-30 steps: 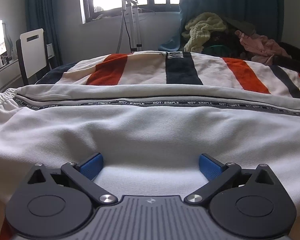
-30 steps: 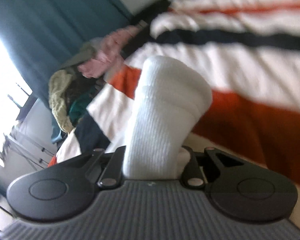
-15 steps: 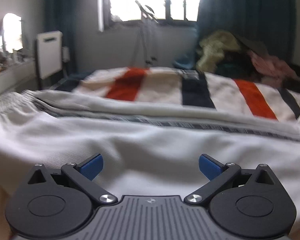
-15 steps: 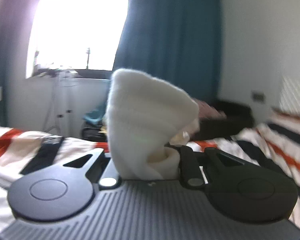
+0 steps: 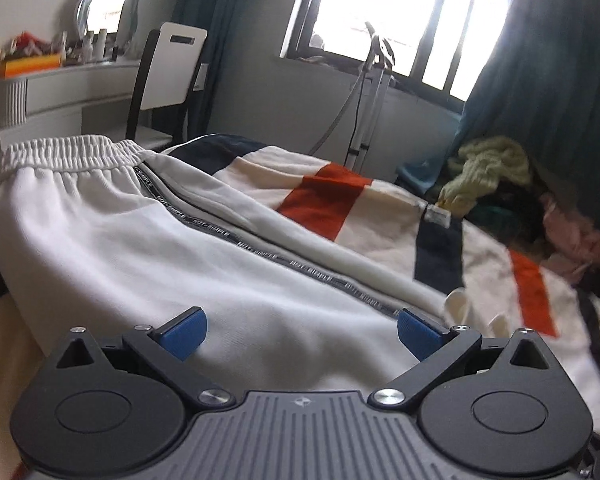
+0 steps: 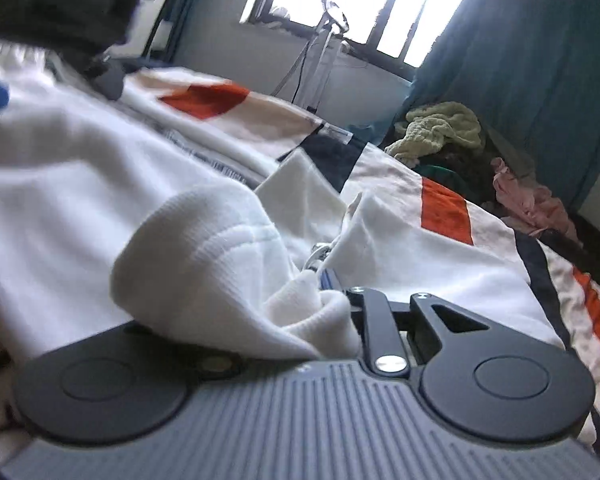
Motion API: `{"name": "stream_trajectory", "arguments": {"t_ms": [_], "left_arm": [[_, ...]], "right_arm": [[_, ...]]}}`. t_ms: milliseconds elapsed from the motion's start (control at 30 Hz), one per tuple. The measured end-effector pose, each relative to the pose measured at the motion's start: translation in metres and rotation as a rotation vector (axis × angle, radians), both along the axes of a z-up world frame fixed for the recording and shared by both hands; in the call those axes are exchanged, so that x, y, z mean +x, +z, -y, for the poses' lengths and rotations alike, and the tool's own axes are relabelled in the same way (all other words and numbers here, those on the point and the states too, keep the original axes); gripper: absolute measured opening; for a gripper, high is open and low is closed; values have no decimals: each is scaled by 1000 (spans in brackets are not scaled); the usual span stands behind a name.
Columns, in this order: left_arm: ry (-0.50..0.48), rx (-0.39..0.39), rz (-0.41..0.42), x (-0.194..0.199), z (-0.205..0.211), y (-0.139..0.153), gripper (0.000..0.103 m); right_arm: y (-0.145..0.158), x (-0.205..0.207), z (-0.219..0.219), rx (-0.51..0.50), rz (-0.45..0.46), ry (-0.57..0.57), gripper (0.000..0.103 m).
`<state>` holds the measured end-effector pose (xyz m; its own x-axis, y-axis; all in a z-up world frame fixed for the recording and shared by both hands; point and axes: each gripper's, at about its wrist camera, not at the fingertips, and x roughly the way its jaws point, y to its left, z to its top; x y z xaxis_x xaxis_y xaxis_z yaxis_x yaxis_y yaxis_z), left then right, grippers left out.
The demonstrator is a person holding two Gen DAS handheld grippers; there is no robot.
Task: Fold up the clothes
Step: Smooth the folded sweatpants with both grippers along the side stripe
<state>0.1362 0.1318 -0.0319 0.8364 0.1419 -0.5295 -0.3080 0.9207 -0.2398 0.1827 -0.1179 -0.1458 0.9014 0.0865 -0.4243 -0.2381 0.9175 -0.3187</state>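
We see the white trousers [image 5: 148,240] lying along the striped blanket [image 5: 324,196] on the bed, elastic waistband [image 5: 64,154] at far left, the lettered side tape [image 5: 260,252] marking the long axis from upper left to lower right; the left gripper [image 5: 298,332] rests over the cloth near the waist, blue pads spread apart and holding nothing; the right gripper [image 6: 324,300] is clamped on a bunched cuff end [image 6: 220,264], at the opposite end of that axis; any fold, we judge, runs along it, waistward.
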Motion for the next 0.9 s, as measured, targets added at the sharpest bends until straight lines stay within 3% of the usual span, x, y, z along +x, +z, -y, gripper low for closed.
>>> {"name": "stream_trajectory", "arguments": {"t_ms": [133, 300, 400, 433, 467, 533, 700, 800, 900], "left_arm": [[13, -76, 15, 3, -12, -1, 102], [8, -121, 24, 6, -19, -4, 102], [-5, -135, 19, 8, -19, -4, 102], [-8, -136, 21, 8, -20, -4, 102], [-11, -136, 22, 8, -20, -3, 102], [-20, -144, 31, 6, -21, -2, 102], [-99, -188, 23, -11, -21, -2, 102], [-174, -162, 54, -25, -13, 6, 102], [-260, -136, 109, -32, 0, 13, 102]], "right_arm": [[8, -17, -34, -14, 88, 60, 19], [10, -16, -38, 66, -9, 108, 20], [14, -11, -34, 119, -90, 112, 28], [15, -9, -33, 136, -117, 113, 41], [17, -10, -30, 162, -150, 115, 61], [22, -18, -22, 242, -237, 126, 83], [44, -41, 2, 336, -378, 182, 84], [59, -47, 32, 500, -407, 151, 84], [75, -50, 67, 648, -372, 54, 84]]}}
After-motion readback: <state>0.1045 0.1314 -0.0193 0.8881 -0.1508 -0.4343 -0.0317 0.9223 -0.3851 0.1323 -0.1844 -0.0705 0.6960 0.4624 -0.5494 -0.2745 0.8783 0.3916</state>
